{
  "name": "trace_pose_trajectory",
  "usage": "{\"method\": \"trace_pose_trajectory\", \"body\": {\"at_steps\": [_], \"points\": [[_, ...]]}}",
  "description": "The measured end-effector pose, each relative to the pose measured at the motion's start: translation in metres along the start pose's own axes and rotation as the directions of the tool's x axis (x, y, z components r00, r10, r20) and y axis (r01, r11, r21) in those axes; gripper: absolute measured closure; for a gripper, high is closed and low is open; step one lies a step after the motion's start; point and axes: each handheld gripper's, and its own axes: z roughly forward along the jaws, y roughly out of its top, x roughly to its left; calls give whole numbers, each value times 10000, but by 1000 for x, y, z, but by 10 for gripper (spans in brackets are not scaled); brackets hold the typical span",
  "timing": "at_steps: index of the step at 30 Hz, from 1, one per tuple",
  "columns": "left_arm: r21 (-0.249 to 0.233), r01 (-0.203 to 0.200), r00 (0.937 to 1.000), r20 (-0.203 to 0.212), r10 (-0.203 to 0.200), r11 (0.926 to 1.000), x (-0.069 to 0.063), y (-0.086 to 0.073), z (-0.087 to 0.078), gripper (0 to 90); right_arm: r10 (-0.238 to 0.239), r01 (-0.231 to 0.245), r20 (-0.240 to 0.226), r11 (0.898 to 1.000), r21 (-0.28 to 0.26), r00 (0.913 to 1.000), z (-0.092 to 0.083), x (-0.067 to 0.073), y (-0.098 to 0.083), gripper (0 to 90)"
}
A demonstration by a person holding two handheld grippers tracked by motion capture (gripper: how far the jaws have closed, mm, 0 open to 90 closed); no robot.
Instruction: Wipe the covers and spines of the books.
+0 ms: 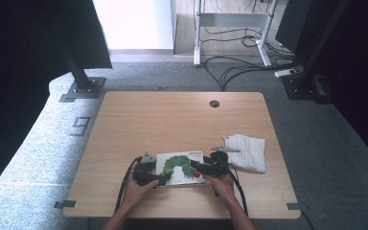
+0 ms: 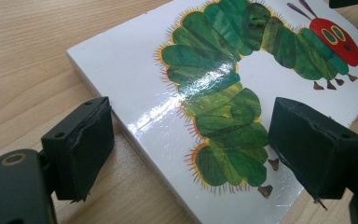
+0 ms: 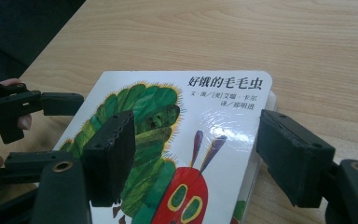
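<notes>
A white board book (image 1: 179, 167) with a green caterpillar on its cover lies flat near the table's front edge. My left gripper (image 1: 162, 178) is at its left end, open. In the left gripper view (image 2: 193, 140), one jaw rests on the wood beside the book (image 2: 214, 93) and the other hangs over the cover, with a corner of the book between them and a gap at the edge. My right gripper (image 1: 195, 166) is at the book's right end, also open. In the right gripper view (image 3: 198, 154), one jaw hovers over the caterpillar and the other stands off the book's (image 3: 223, 107) right edge.
A folded white knitted cloth (image 1: 246, 151) lies just right of the book. The wooden table (image 1: 172, 120) has a cable hole (image 1: 214, 103) near its far edge. Metal stands, cables and dark curtains surround the table on the grey floor.
</notes>
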Motion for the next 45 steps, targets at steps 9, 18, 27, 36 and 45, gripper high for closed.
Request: {"method": "trace_pose_trajectory", "body": {"at_steps": [9,18,27,36,45], "points": [[-72,106,9998,159,-105,9999,2,-1,-1,143,378,-384,-430,9992,-119,9984,-5,-2,2,286],[-108,222,9993,313,-219,9997,4,-1,-1,143,952,-962,-911,9953,-72,9913,-10,-5,3,299],[-132,258,9989,398,-252,9996,5,-1,-2,142,1205,-1147,-1270,9920,524,9846,-5,-6,0,366],[-146,197,9989,431,-191,9997,4,0,-4,150,448,-416,-859,9984,386,9953,2,-1,1,427],[78,-239,9979,603,233,9997,1,-2,-8,148,-169,197,-1077,9995,250,9940,3,-12,4,535]]}}
